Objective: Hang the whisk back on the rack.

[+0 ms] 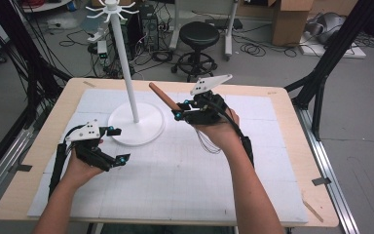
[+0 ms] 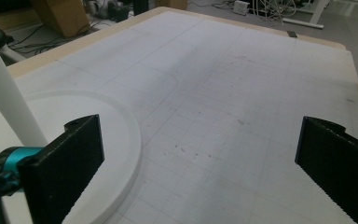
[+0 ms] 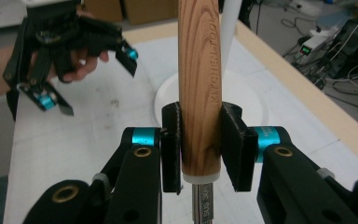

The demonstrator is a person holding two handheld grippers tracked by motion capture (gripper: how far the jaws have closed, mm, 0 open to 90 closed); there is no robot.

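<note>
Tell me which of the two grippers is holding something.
The right gripper: its jaws clamp a wooden handle, held above the mat. The left gripper has its jaws wide apart with nothing between them.

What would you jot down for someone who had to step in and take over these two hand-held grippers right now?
Right gripper: shut on the wooden handle of a kitchen tool, held off the table, handle pointing toward the white stand. A metal shank shows below the handle; the tool's working end can't be made out.
Left gripper: open, holding nothing, low over the white mat beside the stand's round base.
Done: tool picked up.
Left: probably hanging it on the hooks at the stand's top; nothing hangs there yet.
</note>
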